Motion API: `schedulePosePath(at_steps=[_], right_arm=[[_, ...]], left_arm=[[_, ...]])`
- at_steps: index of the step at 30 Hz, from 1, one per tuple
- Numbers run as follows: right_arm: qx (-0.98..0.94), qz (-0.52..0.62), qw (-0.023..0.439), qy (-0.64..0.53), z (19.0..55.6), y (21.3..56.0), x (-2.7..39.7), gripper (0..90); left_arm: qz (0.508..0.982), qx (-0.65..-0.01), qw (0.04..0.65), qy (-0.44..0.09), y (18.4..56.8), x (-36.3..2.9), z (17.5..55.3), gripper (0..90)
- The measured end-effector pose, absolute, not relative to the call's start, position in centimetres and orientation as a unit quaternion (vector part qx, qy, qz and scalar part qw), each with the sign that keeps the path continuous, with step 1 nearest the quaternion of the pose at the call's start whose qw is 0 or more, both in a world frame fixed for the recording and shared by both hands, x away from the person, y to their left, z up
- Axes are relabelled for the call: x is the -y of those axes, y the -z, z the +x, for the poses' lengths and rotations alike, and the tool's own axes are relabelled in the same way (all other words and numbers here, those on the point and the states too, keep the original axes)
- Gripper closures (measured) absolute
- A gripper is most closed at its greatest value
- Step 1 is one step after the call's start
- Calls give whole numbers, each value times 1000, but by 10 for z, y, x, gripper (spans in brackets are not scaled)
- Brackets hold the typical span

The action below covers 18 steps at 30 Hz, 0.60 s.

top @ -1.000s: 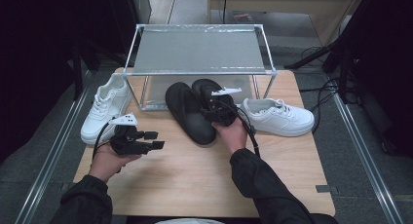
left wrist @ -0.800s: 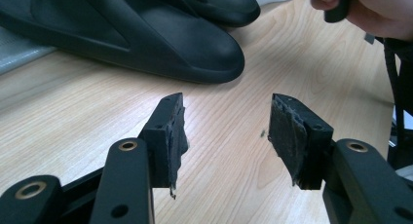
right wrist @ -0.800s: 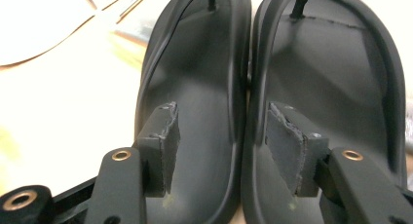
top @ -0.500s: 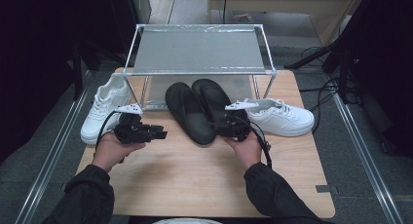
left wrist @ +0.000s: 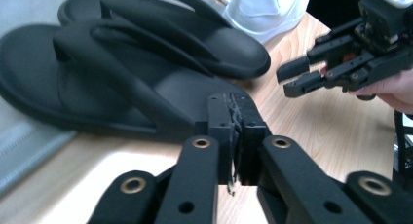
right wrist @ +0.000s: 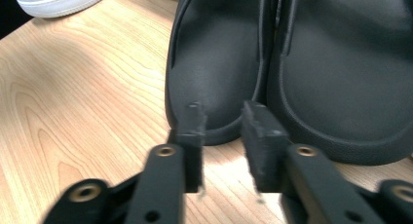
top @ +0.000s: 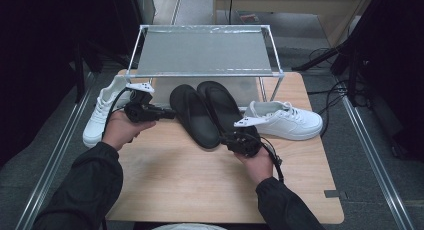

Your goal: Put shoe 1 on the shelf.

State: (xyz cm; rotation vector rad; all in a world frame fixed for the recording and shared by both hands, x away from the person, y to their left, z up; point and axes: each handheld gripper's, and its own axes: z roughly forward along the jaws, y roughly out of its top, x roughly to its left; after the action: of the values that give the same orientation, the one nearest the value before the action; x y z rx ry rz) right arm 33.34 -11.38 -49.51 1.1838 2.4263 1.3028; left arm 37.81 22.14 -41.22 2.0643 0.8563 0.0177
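Black foam, both sandals [top: 210, 112], lying side by side on the bench [top: 190, 185] in front of the rack [top: 202, 52], heels toward the person. A white sneaker [top: 287, 121] is parked to the right, another [top: 100, 115] far left.

Right claw [top: 239, 136] is seen low at the heels, right by the left sandal's heel rim [right wrist: 214, 131]. Its jaws have just been closing and are prob half shut now, w/ nothing pinched between them yet; the pads [right wrist: 195, 124] look to sit just short of the rim. Left claw [top: 170, 112] is fully shut on nothing, held up beside the left sandal, approx level w/ its strap.

Step in hand, judged: one sandal is to be grabbed by the heel. To do it well, the jaws should be reopened a bit, since the gap looks tight for the sole. One pad should be slid under the edge and one on top. Only one sandal should be caught, as the two are touching. The shut left claw could be used to steady the toe end.
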Motion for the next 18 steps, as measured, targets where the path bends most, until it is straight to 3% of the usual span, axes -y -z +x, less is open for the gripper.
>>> schedulePosePath(at_steps=[6, 18], right_arm=[[-814, 400, 65, -417, 334, 500, 111, 900], [-827, 380, 66, -409, 336, 514, 105, 900]], left_arm=[[838, -329, 436, -15, 389, -213, 401, 900], [842, -319, 431, -57, 353, -198, 453, 900]])
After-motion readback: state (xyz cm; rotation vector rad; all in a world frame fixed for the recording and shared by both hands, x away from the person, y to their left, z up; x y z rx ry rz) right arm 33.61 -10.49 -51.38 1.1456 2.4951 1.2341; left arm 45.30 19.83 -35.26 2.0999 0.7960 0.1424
